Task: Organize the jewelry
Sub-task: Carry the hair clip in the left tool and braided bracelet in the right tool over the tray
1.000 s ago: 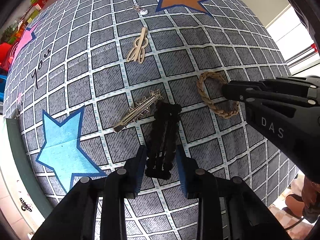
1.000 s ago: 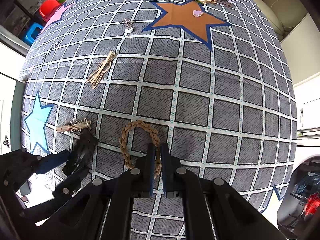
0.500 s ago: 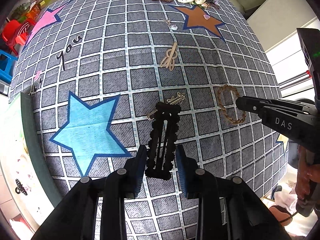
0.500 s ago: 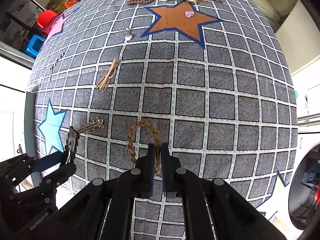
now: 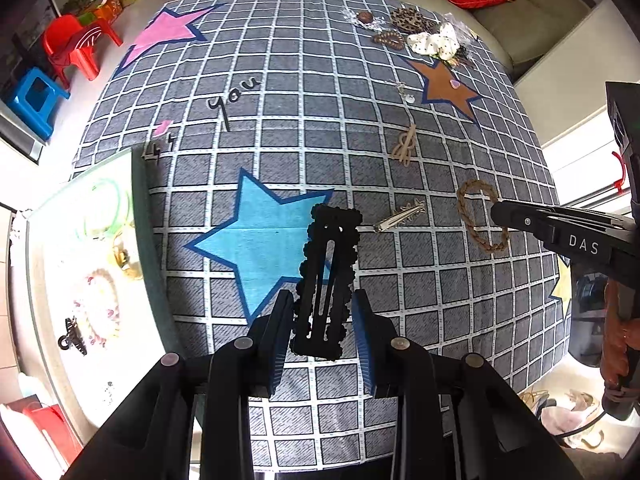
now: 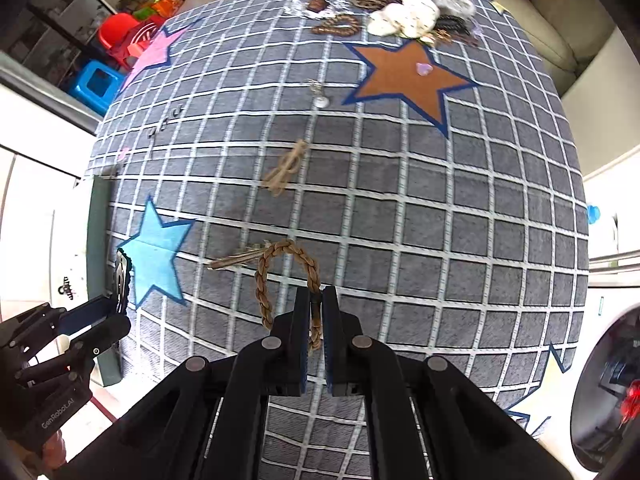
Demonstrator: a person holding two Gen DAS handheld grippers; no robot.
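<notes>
Left gripper [image 5: 323, 334] fingers clamped on black hair clip [image 5: 327, 280], held above bench. Right gripper [image 6: 316, 320] fingers pinched on braided bracelet [image 6: 286, 284], hanging clear. Carry both level toward white tray [image 5: 48, 240]; keep grips firm, avoid swinging.

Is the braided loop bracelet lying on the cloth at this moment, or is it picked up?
Picked up. The right gripper is shut on one side of the braided loop bracelet, which hangs from its fingertips above the checked cloth.

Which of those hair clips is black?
The scalloped black snap hair clip held in the left gripper; the spiky silver clip and tan knotted clip lie on the cloth.
</notes>
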